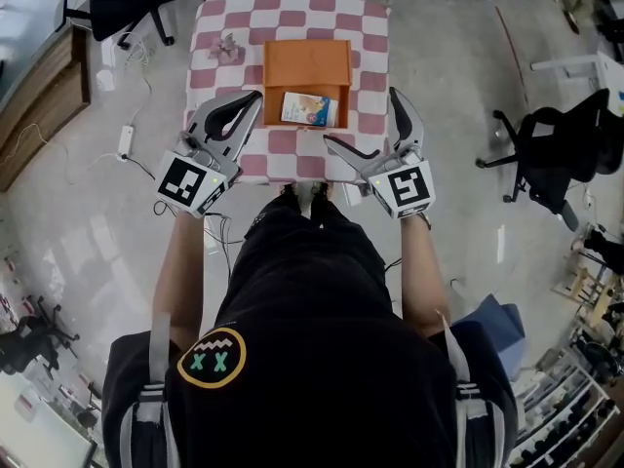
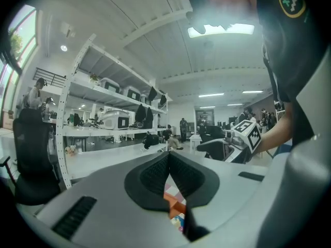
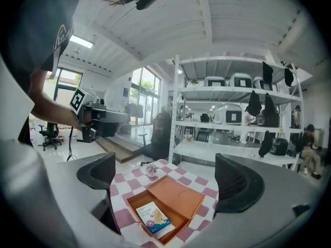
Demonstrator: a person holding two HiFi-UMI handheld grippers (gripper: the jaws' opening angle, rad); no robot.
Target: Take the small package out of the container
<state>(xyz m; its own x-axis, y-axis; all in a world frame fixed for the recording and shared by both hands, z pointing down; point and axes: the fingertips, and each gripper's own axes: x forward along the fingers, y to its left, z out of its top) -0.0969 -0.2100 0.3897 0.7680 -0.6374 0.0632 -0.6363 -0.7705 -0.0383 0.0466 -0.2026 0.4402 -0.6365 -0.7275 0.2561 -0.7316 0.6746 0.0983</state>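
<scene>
- Right gripper view: jaws of right gripper (image 3: 165, 179) wide apart, nothing between them. Open box (image 3: 182, 190) framed in the gap, ahead and below, with package (image 3: 154, 220) lying flat in its near half.
- Left gripper view: jaws of left gripper (image 2: 169, 161) closed together, empty. Only a sliver of orange and checked cloth shows under the tips.
- Head view: grippers at near side of table (image 1: 370, 27), one on each side of box. Height above it hard to judge from overhead.
- Step, as judged: approach, no grasp yet, package not yet out.
- Next move probably calls for lowering the open right jaws into the tray, straddling the package, closing, then lifting clear of the walls. Flat lie may make an edge hard to catch.
- Unclear: package print; small pinkish item (image 1: 228, 47) at far left of cloth; table legs hidden.
</scene>
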